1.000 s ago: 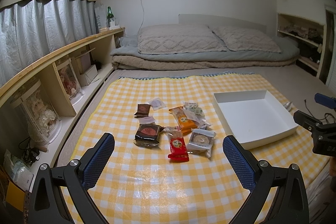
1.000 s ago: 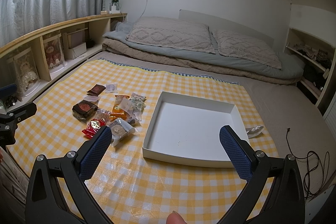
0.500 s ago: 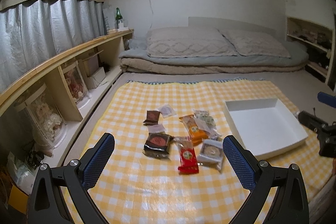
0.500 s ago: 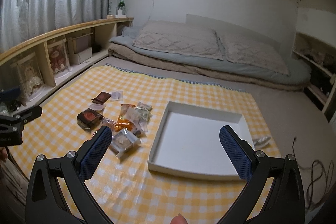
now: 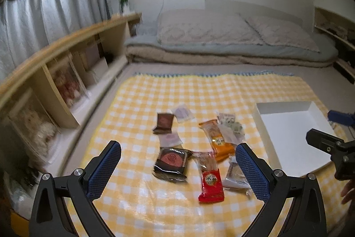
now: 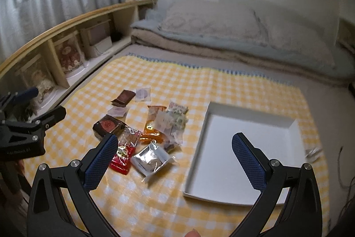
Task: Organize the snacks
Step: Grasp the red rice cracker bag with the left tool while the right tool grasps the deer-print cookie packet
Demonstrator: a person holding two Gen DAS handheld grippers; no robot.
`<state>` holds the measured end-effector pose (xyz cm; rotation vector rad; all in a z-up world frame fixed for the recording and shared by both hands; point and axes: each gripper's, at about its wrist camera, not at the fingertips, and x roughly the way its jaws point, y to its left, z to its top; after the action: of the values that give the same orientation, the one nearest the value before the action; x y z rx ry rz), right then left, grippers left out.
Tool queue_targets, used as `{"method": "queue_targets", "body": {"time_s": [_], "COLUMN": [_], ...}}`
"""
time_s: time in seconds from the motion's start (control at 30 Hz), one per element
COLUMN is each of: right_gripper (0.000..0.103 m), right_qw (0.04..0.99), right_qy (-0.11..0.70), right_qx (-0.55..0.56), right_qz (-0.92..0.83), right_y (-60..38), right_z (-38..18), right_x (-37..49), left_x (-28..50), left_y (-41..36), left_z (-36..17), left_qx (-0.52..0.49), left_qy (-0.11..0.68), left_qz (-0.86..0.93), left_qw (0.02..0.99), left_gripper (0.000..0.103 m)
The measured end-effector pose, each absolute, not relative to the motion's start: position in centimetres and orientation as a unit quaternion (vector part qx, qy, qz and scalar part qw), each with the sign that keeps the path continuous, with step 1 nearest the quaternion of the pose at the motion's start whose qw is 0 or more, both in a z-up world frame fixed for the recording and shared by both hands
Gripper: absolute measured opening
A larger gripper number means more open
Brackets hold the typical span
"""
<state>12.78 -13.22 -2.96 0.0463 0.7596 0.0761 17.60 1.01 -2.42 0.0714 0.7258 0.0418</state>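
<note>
Both the left gripper [image 5: 177, 167] and right gripper [image 6: 174, 160] hover wide apart, empty; crinkly wrapped snacks [image 6: 142, 128] lie overlapped on the yellow checked cloth [image 6: 142, 203] beside the shallow white tray [image 6: 246, 199]; overlap risks double pickup

Left tool [image 5: 177, 167] and right tool [image 6: 174, 158] hover, fingers spread wide, holding nothing.

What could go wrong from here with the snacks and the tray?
1. The snack packets overlap: the orange packet lies under clear wrappers, so tongs may drag several at once.
2. The glossy red packet could slip from the pads.
3. The white tray is shallow; a dropped packet might slide out.
</note>
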Motion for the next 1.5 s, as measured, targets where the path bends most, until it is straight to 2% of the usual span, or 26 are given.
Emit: {"method": "queue_targets", "body": {"time_s": [0.13,0.23,0.4,0.5,0.7,0.73,0.8,0.93,1.1,1.5], "right_gripper": [0.103,0.103,0.103,0.103,0.103,0.098,0.096,0.089,0.085,0.083], "right_qw": [0.908,0.886,0.83,0.799,0.778,0.775,0.764,0.738,0.716,0.704], "right_qy": [0.413,0.448,0.516,0.546,0.569,0.571,0.58,0.595,0.612,0.628], "right_qx": [0.068,0.119,0.212,0.25,0.266,0.269,0.283,0.319,0.332,0.316], "right_qz": [0.023,0.023,0.013,0.004,-0.006,-0.011,-0.012,-0.023,-0.057,-0.097], "right_y": [-14.1,-14.7,-15.2,-15.1,-13.9,-13.7,-13.3,-13.1,-12.6,-10.1], "right_z": [-4.9,-6.7,-10.4,-12.3,-13.7,-13.9,-14.5,-15.8,-17.8,-21.1], "right_x": [16.1,18.2,20.6,21.2,21.6,21.7,21.8,22.0,22.3,24.3], "left_x": [21.4,24.2,27.8,29.1,32.1,32.9,33.8,34.4,33.2,30.5], "left_y": [2.4,3.1,2.0,0.8,-1.0,-0.9,-0.7,0.8,2.1,5.0], "left_z": [-4.5,-6.4,-10.9,-12.9,-17.0,-17.9,-19.3,-21.0,-21.2,-20.0], "left_qx": [-0.006,-0.02,-0.004,0.0,0.019,0.018,0.013,-0.009,0.004,-0.016], "left_qy": [0.391,0.42,0.492,0.516,0.543,0.55,0.555,0.564,0.559,0.574], "left_qz": [0.008,-0.006,-0.047,-0.068,-0.068,-0.064,-0.058,-0.064,-0.078,-0.134], "left_qw": [0.92,0.907,0.87,0.854,0.837,0.832,0.829,0.823,0.825,0.808], "left_gripper": [0.1,0.092,0.07,0.064,0.06,0.058,0.054,0.055,0.045,0.041]}}
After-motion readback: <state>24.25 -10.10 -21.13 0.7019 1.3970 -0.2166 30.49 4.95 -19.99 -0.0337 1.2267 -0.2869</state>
